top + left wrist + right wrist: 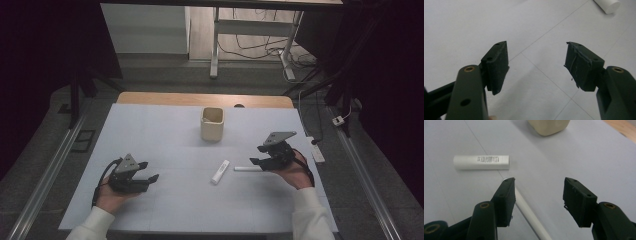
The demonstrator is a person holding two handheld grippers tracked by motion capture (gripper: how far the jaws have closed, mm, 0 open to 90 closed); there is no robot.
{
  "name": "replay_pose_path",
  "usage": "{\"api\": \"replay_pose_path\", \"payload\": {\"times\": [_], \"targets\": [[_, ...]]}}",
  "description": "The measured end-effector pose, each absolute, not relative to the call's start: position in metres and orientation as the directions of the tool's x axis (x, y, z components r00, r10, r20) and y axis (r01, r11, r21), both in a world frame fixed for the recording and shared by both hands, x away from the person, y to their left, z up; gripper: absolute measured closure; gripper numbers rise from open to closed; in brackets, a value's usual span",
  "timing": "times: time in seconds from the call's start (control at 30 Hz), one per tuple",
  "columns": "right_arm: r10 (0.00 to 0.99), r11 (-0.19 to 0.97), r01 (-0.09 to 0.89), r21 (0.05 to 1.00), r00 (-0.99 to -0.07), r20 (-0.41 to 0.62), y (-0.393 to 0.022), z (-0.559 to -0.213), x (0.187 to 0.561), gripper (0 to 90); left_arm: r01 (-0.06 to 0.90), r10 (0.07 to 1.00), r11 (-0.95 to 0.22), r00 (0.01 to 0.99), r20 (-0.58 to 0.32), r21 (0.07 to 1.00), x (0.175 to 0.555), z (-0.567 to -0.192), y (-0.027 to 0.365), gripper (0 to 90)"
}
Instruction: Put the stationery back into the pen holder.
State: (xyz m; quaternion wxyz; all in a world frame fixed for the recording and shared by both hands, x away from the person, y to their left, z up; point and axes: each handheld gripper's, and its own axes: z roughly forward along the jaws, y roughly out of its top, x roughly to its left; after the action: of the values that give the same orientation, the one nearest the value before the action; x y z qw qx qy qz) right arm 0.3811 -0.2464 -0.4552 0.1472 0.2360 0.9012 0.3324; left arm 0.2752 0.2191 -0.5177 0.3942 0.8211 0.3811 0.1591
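The left gripper, near the table's left edge, is spread and empty. Mid-table lies a white tube. The right gripper stands spread beside a thin white stick, partly hidden behind its jaw.

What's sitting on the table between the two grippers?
In the high view, a short white tube lies between the left gripper and the right gripper, with a thin white stick beside the right one.
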Motion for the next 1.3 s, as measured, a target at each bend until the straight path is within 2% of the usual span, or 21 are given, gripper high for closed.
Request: {"api": "replay_pose_path", "payload": {"times": [0.5,0.93,1.07,1.3], "targets": [[0.405,0.783,0.280,0.555,-0.907,-0.114,-0.222,-0.471,0.389,40.8,0.501,0.746,-0.405,0.665,-0.041,0.765,0.275,-0.519,0.218,34.0],[0.331,0.843,0.252,0.475,-0.939,-0.089,-0.209,-0.485,0.400,34.1,0.511,0.747,-0.406,0.664,-0.047,0.757,0.276,-0.520,0.218,33.7],[0.308,0.855,0.242,0.458,-0.949,-0.074,-0.206,-0.489,0.405,37.0,0.511,0.748,-0.401,0.661,-0.050,0.760,0.276,-0.519,0.219,33.7],[0.261,0.891,0.220,0.397,-0.964,-0.051,-0.200,-0.496,0.406,50.5,0.513,0.749,-0.403,0.661,-0.049,0.758,0.276,-0.520,0.218,33.7]]}}
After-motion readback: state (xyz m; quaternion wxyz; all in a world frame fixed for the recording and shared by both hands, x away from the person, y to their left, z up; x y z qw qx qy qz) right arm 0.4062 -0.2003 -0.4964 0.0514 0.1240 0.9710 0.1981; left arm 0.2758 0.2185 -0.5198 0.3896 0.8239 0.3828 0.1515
